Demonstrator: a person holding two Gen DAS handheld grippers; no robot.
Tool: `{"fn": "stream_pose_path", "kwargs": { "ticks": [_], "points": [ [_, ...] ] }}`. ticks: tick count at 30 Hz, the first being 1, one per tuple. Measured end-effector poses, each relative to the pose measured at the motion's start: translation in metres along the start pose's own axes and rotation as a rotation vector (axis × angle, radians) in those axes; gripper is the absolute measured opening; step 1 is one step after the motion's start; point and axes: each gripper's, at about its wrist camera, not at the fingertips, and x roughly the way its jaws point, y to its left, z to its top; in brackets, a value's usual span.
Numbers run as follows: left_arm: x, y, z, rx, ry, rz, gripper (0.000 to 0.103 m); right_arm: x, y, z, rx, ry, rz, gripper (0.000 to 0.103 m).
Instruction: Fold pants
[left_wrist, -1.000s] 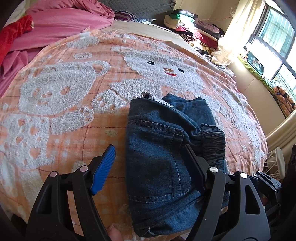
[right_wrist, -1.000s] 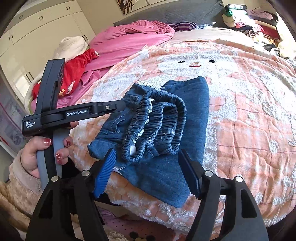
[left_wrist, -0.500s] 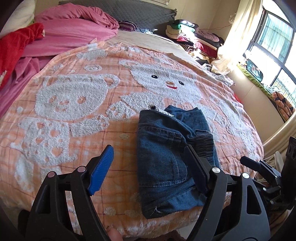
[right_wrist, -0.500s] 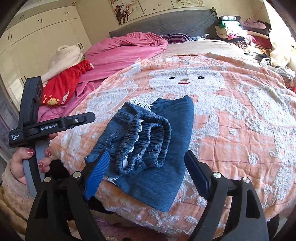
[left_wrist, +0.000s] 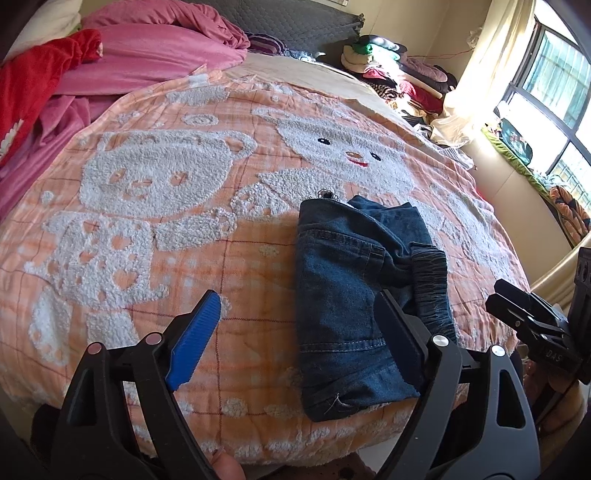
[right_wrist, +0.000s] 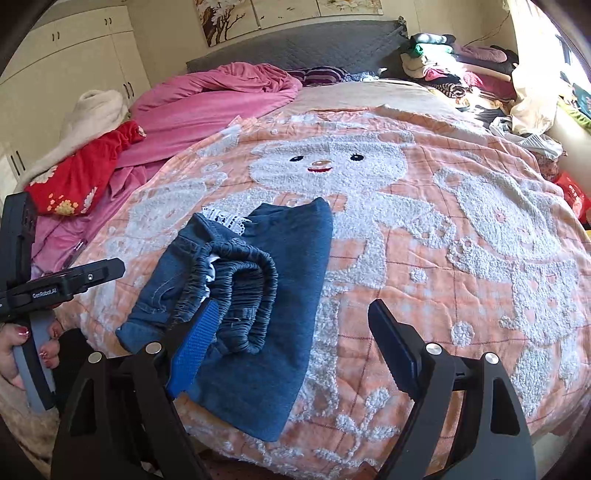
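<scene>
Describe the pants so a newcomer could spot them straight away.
Start at the bed's orange blanket with white fluffy bears. Near its front edge lies the folded pants, a compact dark blue denim bundle. Its gathered elastic waistband and white lace trim set it apart from the pink and red bedding.

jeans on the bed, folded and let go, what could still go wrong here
The folded jeans lie close to the near edge of the bear blanket, so a nudge might slide them off. The elastic waistband bulges loosely on top and may let the fold spring open. The left gripper, jaws opening, could snag the denim as it withdraws.
</scene>
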Motion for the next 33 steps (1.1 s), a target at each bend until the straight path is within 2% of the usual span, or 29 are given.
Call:
{"fn": "stream_pose_path", "kwargs": {
  "ticks": [8,16,18,25,33],
  "points": [
    [0.022,-0.008,-0.005,-0.003,0.037,-0.042,0.078,0.026,-0.010,-0.004,0.034,0.063,0.009,0.082],
    [0.056,-0.008,-0.012,0.014,0.096,-0.009,0.079,0.045,-0.008,-0.006,0.022,0.100,0.023,0.082],
    [0.061,-0.005,-0.013,0.004,0.107,-0.020,0.079,0.049,-0.009,-0.006,0.026,0.109,0.027,0.082],
    [0.063,-0.004,-0.010,-0.013,0.104,-0.049,0.079,0.064,-0.010,-0.004,0.053,0.135,0.113,0.082],
    [0.069,-0.013,-0.009,0.008,0.111,-0.065,0.079,0.079,-0.011,-0.002,0.065,0.148,0.174,0.082]
  ]
}}
